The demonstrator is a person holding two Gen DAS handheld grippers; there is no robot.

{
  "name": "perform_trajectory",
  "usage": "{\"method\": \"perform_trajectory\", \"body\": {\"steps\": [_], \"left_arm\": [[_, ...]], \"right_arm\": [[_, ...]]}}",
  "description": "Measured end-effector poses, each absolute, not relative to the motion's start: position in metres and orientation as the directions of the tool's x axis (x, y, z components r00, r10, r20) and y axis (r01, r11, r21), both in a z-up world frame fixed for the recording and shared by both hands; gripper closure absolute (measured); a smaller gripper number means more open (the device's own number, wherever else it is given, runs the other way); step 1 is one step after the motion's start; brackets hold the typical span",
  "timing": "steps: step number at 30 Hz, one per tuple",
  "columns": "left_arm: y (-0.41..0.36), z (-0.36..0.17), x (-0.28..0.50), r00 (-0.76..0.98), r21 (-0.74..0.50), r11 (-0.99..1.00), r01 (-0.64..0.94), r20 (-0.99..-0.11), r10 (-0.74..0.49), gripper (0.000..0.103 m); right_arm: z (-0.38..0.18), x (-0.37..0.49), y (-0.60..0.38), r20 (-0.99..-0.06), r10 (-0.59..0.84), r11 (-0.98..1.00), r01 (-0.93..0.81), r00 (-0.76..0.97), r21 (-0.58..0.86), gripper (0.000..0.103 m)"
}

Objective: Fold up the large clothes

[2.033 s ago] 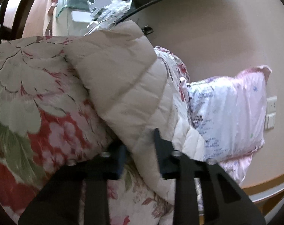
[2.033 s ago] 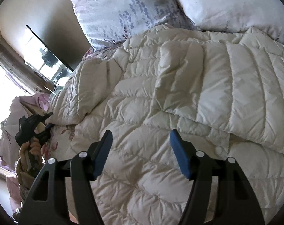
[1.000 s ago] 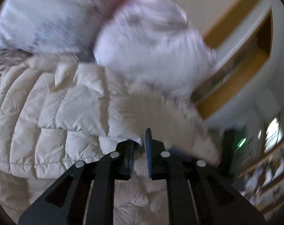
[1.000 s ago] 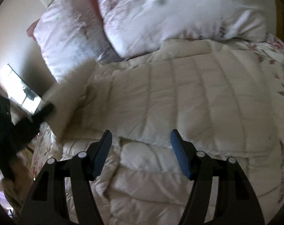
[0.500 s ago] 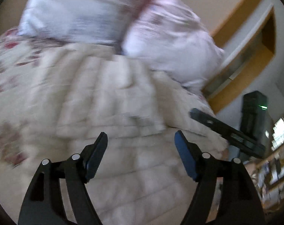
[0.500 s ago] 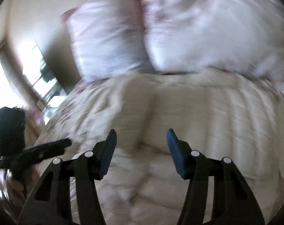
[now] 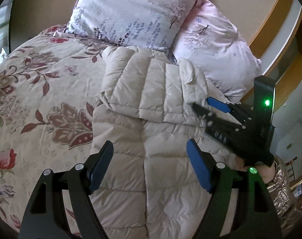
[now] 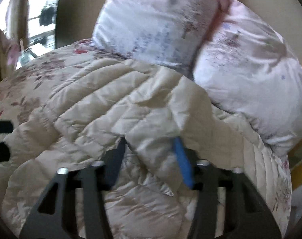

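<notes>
left gripper (image 7: pixel 149 166) now off jacket (image 7: pixel 151 91), fingers apart

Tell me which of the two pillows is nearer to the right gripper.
The pinker pillow, on the right in the left wrist view; the right gripper sits just below it. The lavender-print pillow lies farther away.

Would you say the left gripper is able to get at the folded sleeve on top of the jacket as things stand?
Probably yes. The left gripper hangs open over the jacket, and bare quilting runs ahead to the sleeve. The right gripper already works the sleeve's far edge, so crowding there is possible.
</notes>
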State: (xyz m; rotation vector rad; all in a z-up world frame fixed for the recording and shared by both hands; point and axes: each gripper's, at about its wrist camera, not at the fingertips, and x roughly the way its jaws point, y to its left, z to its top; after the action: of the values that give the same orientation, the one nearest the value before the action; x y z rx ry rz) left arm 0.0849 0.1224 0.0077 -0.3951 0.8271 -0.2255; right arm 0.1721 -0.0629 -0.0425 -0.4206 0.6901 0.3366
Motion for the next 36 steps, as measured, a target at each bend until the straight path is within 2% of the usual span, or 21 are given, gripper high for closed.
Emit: {"method": "perform_trajectory", "body": {"steps": [2, 10, 13, 15, 16, 19, 24, 25, 27, 28, 33, 36], "left_arm": [[0.123, 0.005, 0.084, 0.657, -0.425, 0.904, 0.040, -0.671, -0.344, 0.026], [0.129, 0.001, 0.081, 0.658, -0.416, 0.909, 0.017, -0.680, -0.323, 0.026], [0.133, -0.001, 0.080, 0.659, -0.411, 0.912, 0.006, -0.684, -0.312, 0.024], [0.135, -0.003, 0.080, 0.658, -0.408, 0.913, -0.001, -0.688, -0.307, 0.024], [0.136, -0.003, 0.080, 0.657, -0.408, 0.913, -0.004, -0.689, -0.305, 0.023], [0.139, -0.006, 0.080, 0.653, -0.409, 0.913, -0.014, -0.695, -0.301, 0.023], [0.143, -0.009, 0.079, 0.645, -0.408, 0.912, -0.027, -0.705, -0.296, 0.023], [0.144, -0.009, 0.078, 0.644, -0.408, 0.913, -0.029, -0.706, -0.295, 0.023], [0.146, -0.010, 0.078, 0.642, -0.407, 0.913, -0.032, -0.708, -0.293, 0.023], [0.147, -0.010, 0.077, 0.641, -0.408, 0.913, -0.034, -0.709, -0.293, 0.023], [0.155, -0.012, 0.071, 0.640, -0.401, 0.915, -0.042, -0.714, -0.284, 0.023], [0.163, -0.014, 0.069, 0.635, -0.407, 0.912, -0.050, -0.717, -0.285, 0.023]], "right_arm": [[-0.038, 0.177, -0.078, -0.675, 0.186, 0.895, -0.407, 0.714, -0.184, 0.092], [-0.009, 0.183, -0.169, -0.613, 0.239, 0.971, -0.192, 0.753, 0.141, 0.095], [-0.016, 0.188, -0.215, -0.635, 0.278, 0.950, -0.109, 0.721, 0.292, 0.088], [-0.025, 0.189, -0.242, -0.650, 0.292, 0.931, -0.053, 0.701, 0.361, 0.071], [-0.029, 0.187, -0.253, -0.651, 0.296, 0.919, -0.023, 0.699, 0.393, 0.057], [-0.036, 0.190, -0.278, -0.641, 0.344, 0.869, 0.027, 0.686, 0.495, 0.054], [-0.049, 0.205, -0.281, -0.665, 0.377, 0.847, 0.050, 0.645, 0.529, 0.054], [-0.052, 0.210, -0.279, -0.672, 0.384, 0.845, 0.053, 0.633, 0.532, 0.056], [-0.057, 0.219, -0.273, -0.679, 0.402, 0.841, 0.047, 0.614, 0.539, 0.079], [-0.060, 0.221, -0.271, -0.682, 0.408, 0.840, 0.043, 0.607, 0.541, 0.094], [-0.047, 0.205, -0.276, -0.641, 0.387, 0.837, 0.040, 0.663, 0.546, 0.098], [-0.046, 0.197, -0.283, -0.658, 0.347, 0.850, 0.072, 0.668, 0.522, 0.098]]}}
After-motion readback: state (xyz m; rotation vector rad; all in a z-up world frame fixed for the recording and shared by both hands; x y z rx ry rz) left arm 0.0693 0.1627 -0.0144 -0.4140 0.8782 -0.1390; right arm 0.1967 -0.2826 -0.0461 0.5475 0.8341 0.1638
